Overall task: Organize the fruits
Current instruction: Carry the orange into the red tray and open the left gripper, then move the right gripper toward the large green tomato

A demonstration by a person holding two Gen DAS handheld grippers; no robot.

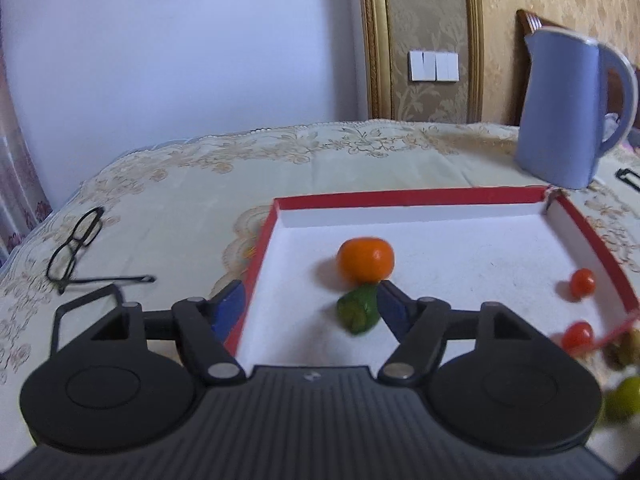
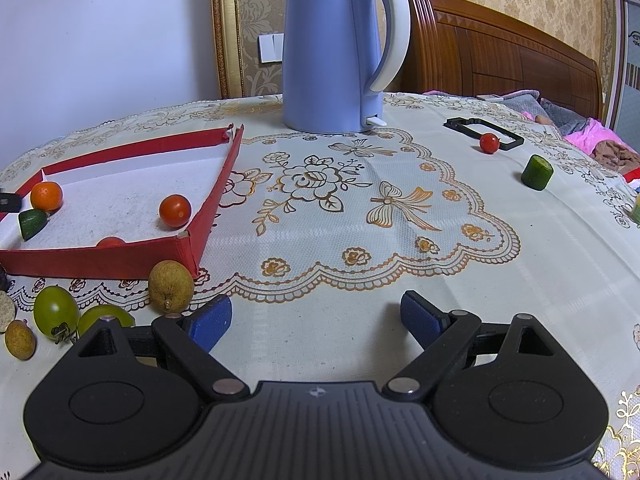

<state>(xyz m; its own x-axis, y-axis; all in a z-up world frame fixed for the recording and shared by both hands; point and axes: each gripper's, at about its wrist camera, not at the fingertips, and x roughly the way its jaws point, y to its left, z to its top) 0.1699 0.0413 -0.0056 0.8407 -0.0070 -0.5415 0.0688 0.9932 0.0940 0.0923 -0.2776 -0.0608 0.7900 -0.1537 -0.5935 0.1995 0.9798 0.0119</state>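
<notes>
A red tray (image 1: 408, 197) with a white floor holds an orange (image 1: 365, 259), a green cucumber piece (image 1: 357, 309) and two cherry tomatoes (image 1: 582, 282). My left gripper (image 1: 310, 306) is open over the tray's left wall; its right finger touches the cucumber piece. In the right wrist view the tray (image 2: 100, 258) is at the left. My right gripper (image 2: 316, 314) is open and empty over the tablecloth. Outside the tray lie a brown fruit (image 2: 171, 285), green fruits (image 2: 55, 311), a cherry tomato (image 2: 489, 143) and another cucumber piece (image 2: 537, 172).
A blue kettle (image 2: 332, 48) stands behind the tray. Black glasses (image 1: 76, 248) lie left of the tray. A black frame (image 2: 484, 131) lies at the back right. A bed with clothes is beyond the table's right edge.
</notes>
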